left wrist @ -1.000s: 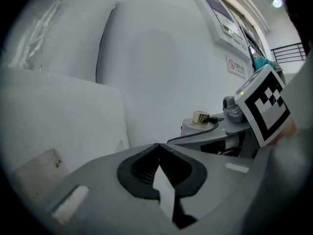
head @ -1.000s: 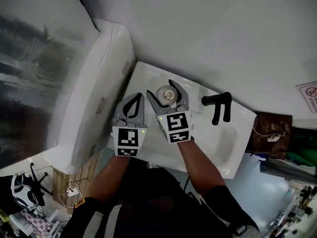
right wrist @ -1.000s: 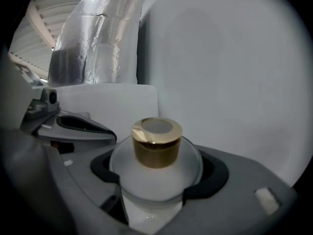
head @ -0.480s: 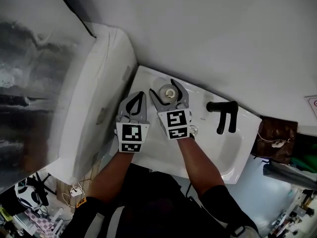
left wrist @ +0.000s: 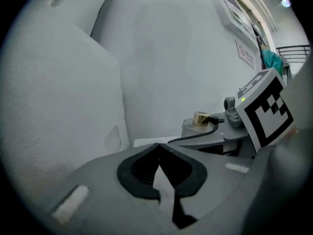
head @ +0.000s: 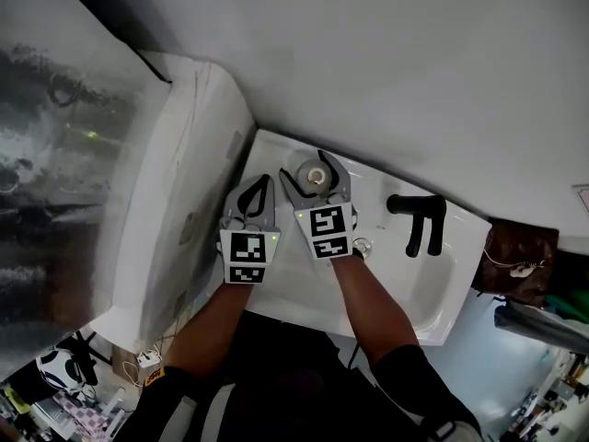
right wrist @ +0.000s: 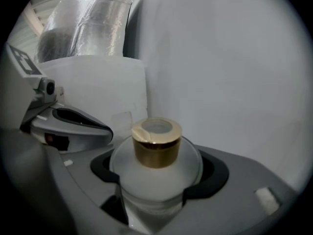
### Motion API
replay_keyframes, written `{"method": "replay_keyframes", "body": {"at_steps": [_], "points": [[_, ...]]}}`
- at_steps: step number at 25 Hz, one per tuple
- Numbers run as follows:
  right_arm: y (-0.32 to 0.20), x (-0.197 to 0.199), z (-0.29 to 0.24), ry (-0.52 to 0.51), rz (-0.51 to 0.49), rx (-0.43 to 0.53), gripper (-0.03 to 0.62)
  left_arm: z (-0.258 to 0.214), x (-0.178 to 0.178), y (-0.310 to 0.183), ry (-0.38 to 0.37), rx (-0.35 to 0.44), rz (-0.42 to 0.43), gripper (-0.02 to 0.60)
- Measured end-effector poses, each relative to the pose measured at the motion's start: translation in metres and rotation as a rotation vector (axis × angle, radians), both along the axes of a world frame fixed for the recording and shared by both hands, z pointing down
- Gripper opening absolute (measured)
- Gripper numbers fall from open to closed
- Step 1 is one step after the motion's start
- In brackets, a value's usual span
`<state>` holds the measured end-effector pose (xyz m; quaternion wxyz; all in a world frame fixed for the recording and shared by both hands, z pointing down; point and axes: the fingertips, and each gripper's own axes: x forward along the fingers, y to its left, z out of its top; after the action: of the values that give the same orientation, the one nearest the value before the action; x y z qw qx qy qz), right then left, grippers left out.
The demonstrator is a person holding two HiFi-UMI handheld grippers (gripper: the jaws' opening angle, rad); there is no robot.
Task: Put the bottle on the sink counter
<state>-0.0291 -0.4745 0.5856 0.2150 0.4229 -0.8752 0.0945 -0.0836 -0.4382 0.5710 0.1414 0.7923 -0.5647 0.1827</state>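
Note:
A round frosted-white bottle (right wrist: 155,173) with a gold cap sits between my right gripper's (right wrist: 157,166) jaws, whose black pads press on its sides. In the head view the bottle (head: 315,175) and right gripper (head: 316,168) are over the back left corner of the white sink counter (head: 276,145). I cannot tell whether the bottle's base touches it. My left gripper (head: 261,184) hovers just to the left, shut with nothing in it. In its own view its tips (left wrist: 159,149) meet, and the bottle (left wrist: 198,120) shows beyond them.
A black faucet (head: 419,217) stands at the back right of the basin (head: 405,284), with the drain (head: 361,245) near my right forearm. A tall white unit (head: 179,210) flanks the sink's left side. The wall is close behind. A brown bag (head: 515,256) lies at the right.
Both grippers and the bottle stay at the same corner of the sink; only the head view has shifted slightly.

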Motion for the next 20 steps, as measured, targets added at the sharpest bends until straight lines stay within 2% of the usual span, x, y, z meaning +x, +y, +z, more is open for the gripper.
{"method": "replay_keyframes", "body": {"at_steps": [20], "points": [[-0.003, 0.001, 0.017, 0.053, 0.015, 0.014, 0.344, -0.001, -0.001, -0.001, 0.011, 0.004, -0.013, 0.003]]}}
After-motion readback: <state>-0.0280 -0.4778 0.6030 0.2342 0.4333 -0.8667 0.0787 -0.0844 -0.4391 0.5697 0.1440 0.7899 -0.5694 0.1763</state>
